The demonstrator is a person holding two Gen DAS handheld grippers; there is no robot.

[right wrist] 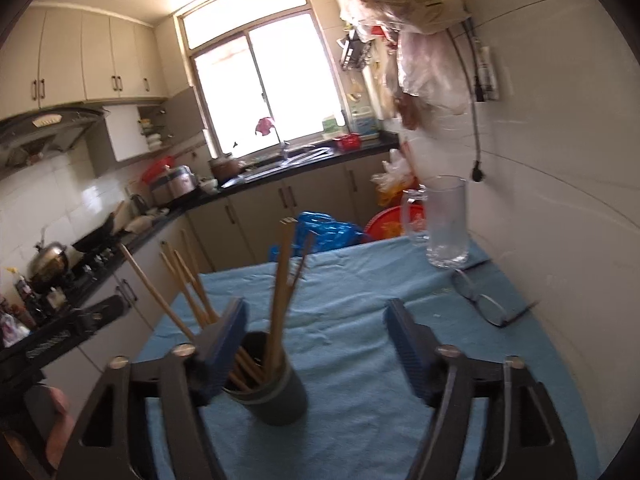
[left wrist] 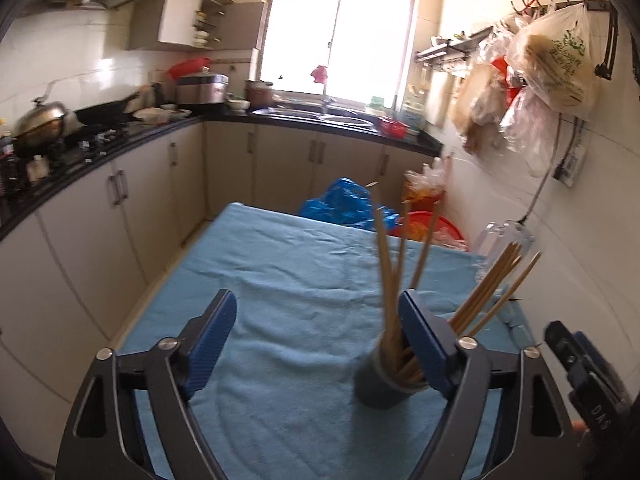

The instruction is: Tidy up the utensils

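A dark grey cup (left wrist: 380, 384) full of wooden chopsticks (left wrist: 390, 272) stands upright on the blue towel (left wrist: 288, 280). In the left wrist view it sits just inside my left gripper's right finger. My left gripper (left wrist: 316, 344) is open and empty above the towel. In the right wrist view the cup (right wrist: 276, 392) with chopsticks (right wrist: 282, 292) stands just inside my left finger. My right gripper (right wrist: 320, 352) is open and empty. A clear glass mug (right wrist: 444, 220) stands empty at the towel's far right corner.
Eyeglasses (right wrist: 480, 300) lie on the towel near the right wall. A blue plastic bag (left wrist: 344, 204) and a red basin (right wrist: 394, 224) sit beyond the table's far edge. Plastic bags (left wrist: 540, 64) hang on the right wall. Counters with a stove and sink (left wrist: 320, 114) run along the left and back.
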